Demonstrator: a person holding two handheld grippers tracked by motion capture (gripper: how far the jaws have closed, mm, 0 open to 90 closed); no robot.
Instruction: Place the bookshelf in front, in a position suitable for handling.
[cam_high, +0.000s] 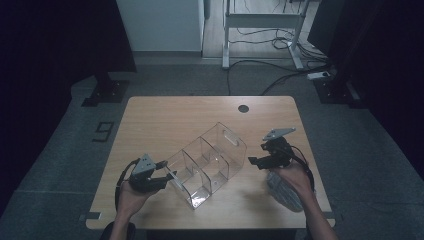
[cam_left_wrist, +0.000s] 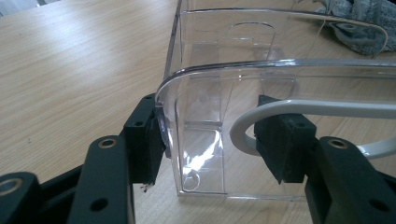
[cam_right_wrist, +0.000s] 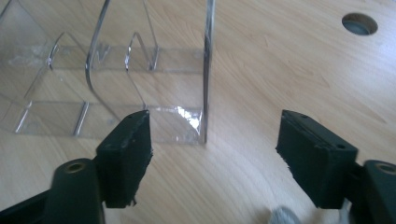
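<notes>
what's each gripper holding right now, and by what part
The left gripper straddles the end wall of the clear organizer, one pad against it. The right gripper is open and holds nothing.

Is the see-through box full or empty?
Empty. Bare wood shows through every compartment of the clear box; the grey cloth lies outside it on the table.

- One clear plastic organizer (cam_high: 207, 164) sits mid-surface; I count three compartments in it.
- Two tools are in my hands: my left tool (cam_high: 167, 175) at the organizer's near left end, my right tool (cam_high: 256, 161) just right of it.
- One grey cloth (cam_high: 282, 187) lies near right.
- One wooden surface (cam_high: 165, 117), with one round hole (cam_high: 243, 108) at its far side.
</notes>
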